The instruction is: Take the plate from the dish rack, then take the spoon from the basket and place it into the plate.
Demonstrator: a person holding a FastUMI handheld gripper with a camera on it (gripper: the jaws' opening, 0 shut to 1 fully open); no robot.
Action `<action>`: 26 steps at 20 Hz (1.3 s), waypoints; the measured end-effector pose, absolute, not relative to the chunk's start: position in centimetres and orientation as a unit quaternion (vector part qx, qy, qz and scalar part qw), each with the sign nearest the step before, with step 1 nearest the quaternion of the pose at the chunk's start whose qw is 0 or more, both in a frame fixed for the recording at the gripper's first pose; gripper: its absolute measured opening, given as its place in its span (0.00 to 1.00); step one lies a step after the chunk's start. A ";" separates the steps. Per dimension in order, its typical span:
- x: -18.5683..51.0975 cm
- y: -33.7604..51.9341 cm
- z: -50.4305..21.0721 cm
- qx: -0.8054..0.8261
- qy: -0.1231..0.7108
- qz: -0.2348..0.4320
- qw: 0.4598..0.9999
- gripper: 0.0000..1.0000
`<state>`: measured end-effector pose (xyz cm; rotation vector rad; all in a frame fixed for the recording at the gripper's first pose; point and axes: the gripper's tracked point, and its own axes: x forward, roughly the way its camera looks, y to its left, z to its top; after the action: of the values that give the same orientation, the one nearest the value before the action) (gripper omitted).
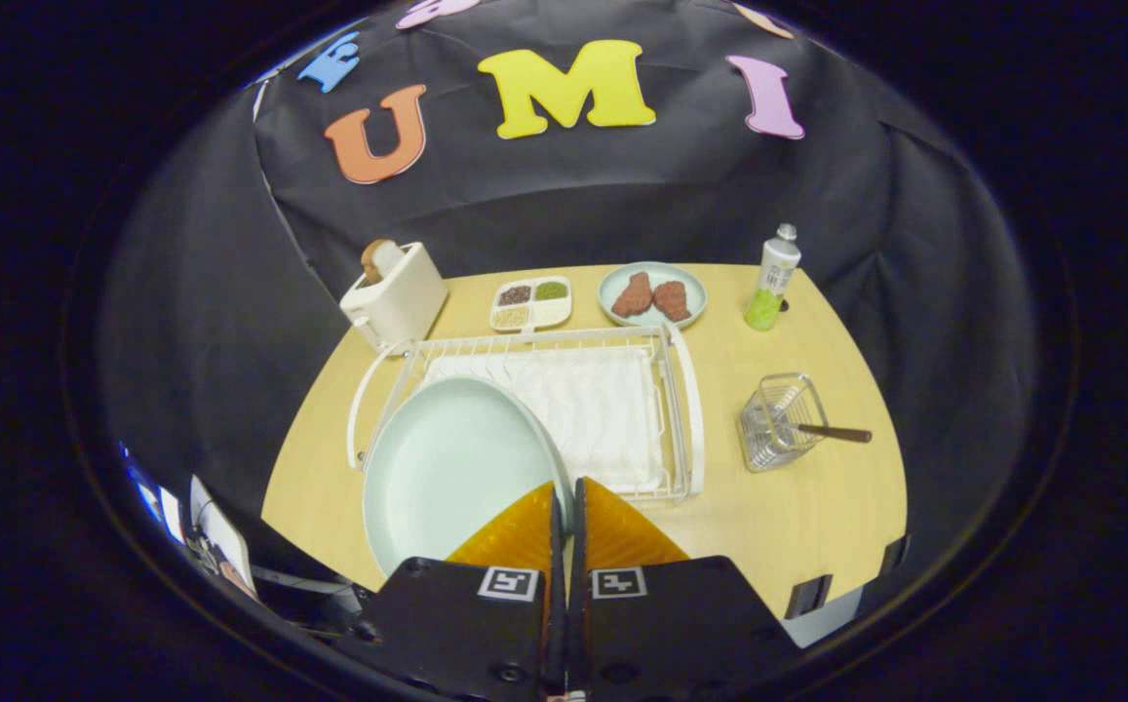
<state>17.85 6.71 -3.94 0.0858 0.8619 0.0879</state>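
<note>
The gripper (564,502) has its two orange fingers pressed close together, pinching the edge of the big pale plate (456,468). The plate sits tilted just ahead of the fingers, over the near corner of the white dish rack (685,409). It looks like the plate is being taken out. Off to the right stands the wire basket (780,421) on the desk (817,517), with the spoon (832,432) inside, untouched. That part is left.

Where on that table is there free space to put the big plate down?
The gripper is shut on the plate. Bare wood lies between dish rack and basket, and nearer than both. The far edge is crowded.
</note>
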 end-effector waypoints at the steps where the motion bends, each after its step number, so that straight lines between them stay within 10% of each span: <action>1: 17.0 6.6 -5.0 0.055 0.417 0.052 0.906 0.06; 21: 15.6 -0.7 -23.3 0.153 0.491 0.033 0.857 0.10; 26: 16.4 -3.5 -21.5 0.075 0.418 0.028 0.905 0.85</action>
<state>16.45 -3.53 -21.51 0.1550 0.8646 0.0577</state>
